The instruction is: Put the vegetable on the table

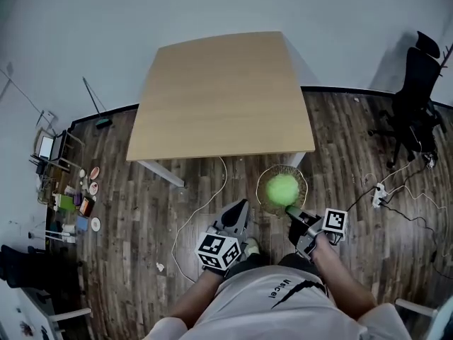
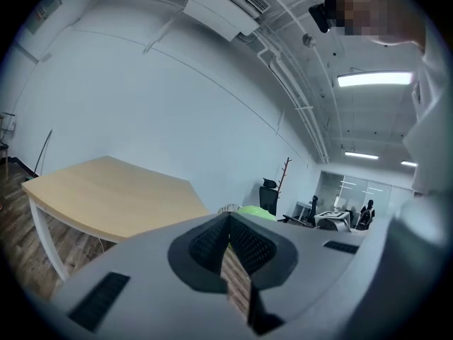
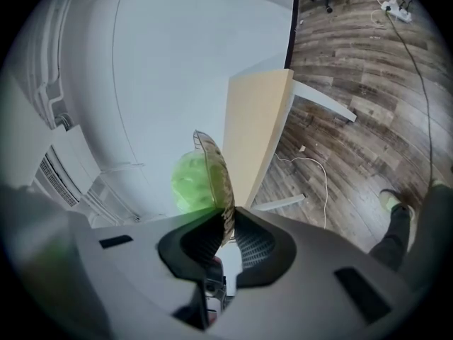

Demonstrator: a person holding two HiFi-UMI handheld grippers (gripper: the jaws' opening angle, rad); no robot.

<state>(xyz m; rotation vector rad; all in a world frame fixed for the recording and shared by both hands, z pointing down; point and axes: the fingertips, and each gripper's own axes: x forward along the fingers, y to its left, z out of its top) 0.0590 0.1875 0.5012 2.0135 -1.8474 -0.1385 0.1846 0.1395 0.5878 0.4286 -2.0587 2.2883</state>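
A round green vegetable (image 1: 282,188) lies in a shallow wicker basket (image 1: 263,179) held above the wood floor, just in front of the bare light-wood table (image 1: 221,94). My right gripper (image 1: 292,211) is shut on the basket's near rim. In the right gripper view the basket rim (image 3: 216,176) is pinched between the jaws, the vegetable (image 3: 190,183) sits behind it and the table (image 3: 258,133) lies beyond. My left gripper (image 1: 241,205) is shut and empty, left of the basket. From the left gripper (image 2: 228,222) the table (image 2: 113,193) is ahead at left, and the vegetable (image 2: 256,211) peeks over the jaws.
A black office chair (image 1: 414,98) stands at the right. A power strip with cables (image 1: 380,193) lies on the floor near it. A white cable (image 1: 205,204) trails under the table's front edge. Small clutter (image 1: 71,197) sits along the left wall.
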